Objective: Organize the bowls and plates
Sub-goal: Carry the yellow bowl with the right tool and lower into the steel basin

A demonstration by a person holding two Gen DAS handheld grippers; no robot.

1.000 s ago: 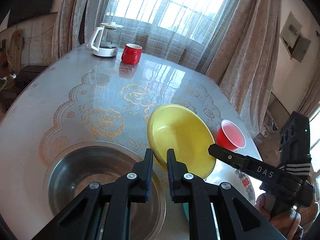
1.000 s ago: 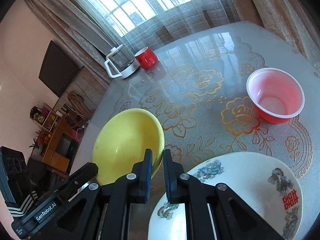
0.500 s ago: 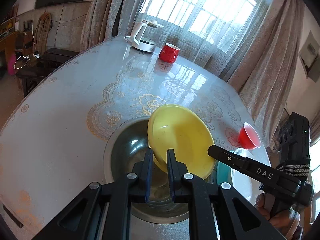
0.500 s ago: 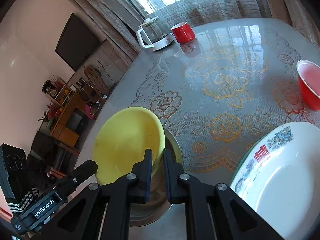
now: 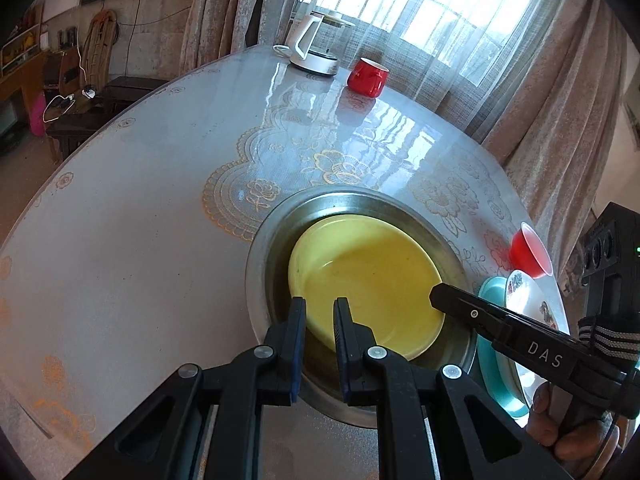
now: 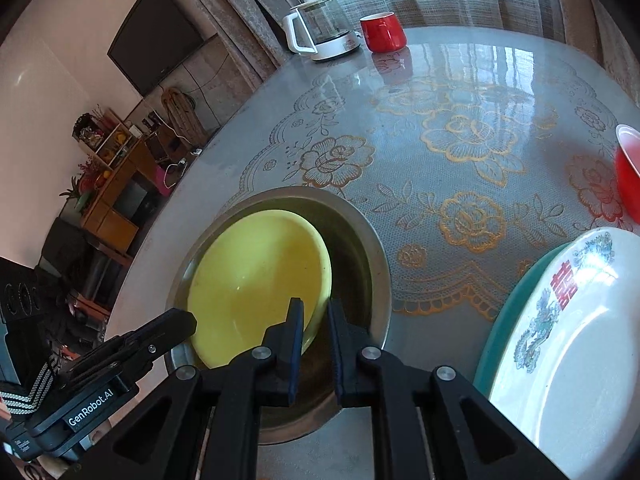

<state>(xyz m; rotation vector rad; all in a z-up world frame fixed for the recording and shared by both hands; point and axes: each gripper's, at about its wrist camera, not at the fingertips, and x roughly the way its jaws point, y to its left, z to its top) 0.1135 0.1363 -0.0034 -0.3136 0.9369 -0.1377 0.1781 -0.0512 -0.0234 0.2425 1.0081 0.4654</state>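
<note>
Downward-tilted, both tongs — left (image 5: pixel 320 312), right (image 6: pixel 314 316) — clamping yellow bowl's (image 5: pixel 368 276) rim.

Both wrist views close, angled down from opposite sides; share yellow bowl (image 5: pixel 368 280) in steel basin (image 6: pixel 372 256).

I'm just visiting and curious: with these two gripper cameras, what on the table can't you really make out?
- Round teal plate: right wrist view, mostly covered by the white patterned plate, itself cut by the frame edge.
- Red plastic cup: same view, cropped at the right edge.
- Steel basin: left wrist view, its floor hidden under the yellow bowl.
- Bowl's near rim: behind the left gripper fingers, so contact is unclear.
</note>
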